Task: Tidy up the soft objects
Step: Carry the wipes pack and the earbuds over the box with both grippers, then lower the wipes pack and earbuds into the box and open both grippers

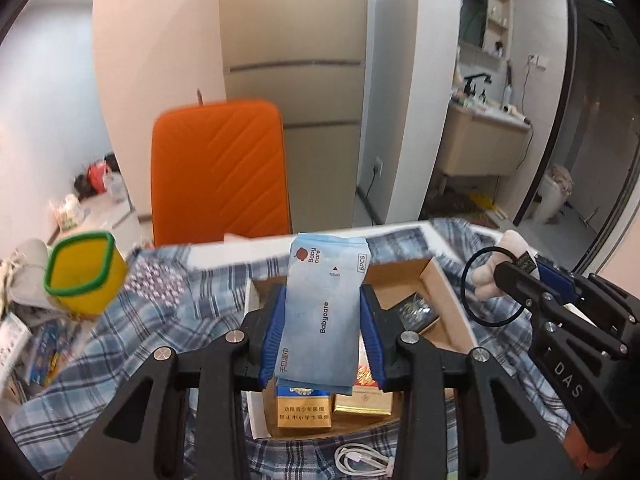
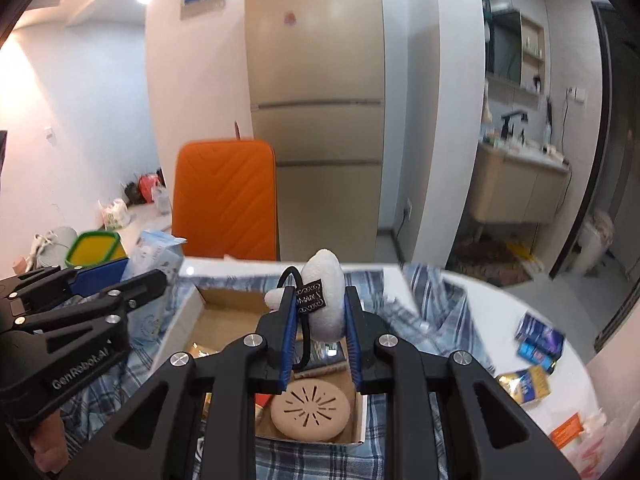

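Left claw (image 1: 323,320) grips a wipes pack (image 1: 324,312), right claw (image 2: 320,320) at its three o'clock pinches a plush (image 2: 326,304), both above the box (image 2: 192,312).

Looks like someone's apartment: tall beige fridge (image 1: 294,60), orange chair (image 1: 220,172), bathroom vanity with faucet (image 1: 478,84), bags on the floor (image 1: 100,182).

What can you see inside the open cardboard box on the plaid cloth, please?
Inside the cardboard box: a round tan perforated disc, two gold cigarette packs and a shiny wrapped item. The held wipes pack, plush toy and fingers cover the rest.
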### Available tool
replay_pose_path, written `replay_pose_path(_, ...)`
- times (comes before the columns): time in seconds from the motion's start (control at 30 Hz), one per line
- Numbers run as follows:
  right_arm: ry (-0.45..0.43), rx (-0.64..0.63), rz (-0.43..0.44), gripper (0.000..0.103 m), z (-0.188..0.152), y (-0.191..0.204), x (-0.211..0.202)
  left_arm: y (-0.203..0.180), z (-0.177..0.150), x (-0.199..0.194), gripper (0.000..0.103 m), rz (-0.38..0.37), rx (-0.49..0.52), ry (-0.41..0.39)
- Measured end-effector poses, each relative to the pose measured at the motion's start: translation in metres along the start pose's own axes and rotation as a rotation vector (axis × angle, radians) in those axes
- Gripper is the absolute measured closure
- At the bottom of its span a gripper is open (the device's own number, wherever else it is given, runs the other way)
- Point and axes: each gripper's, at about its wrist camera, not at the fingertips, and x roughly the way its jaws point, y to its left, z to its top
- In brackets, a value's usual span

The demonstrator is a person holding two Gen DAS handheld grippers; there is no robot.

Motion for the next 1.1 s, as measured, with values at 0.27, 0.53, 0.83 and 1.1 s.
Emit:
replay_pose_path(0.27,0.154,-0.005,-0.011,0.079,-0.03,-0.014,0.066,0.013,-0.018,0.054,0.068,0.011,-0.017,0.126)
replay_pose_path(0.53,0.225,-0.018,-0.002,0.079,-0.05,-0.012,0.091,0.019,-0.025,0.076,0.068,0.025,-0.025,0.181)
replay_pose_path(0.83,0.221,0.008,0.025,0.061,-0.05,-0.015,0.09,0.02,-0.025,0.075,0.053,0.026,-0.005,0.17)
replay_pose_path(1.1,0.184,0.047,0.029,0.039,-0.044,-0.022,0.08,0.02,-0.018,0.057,0.041,0.025,-0.015,0.108)
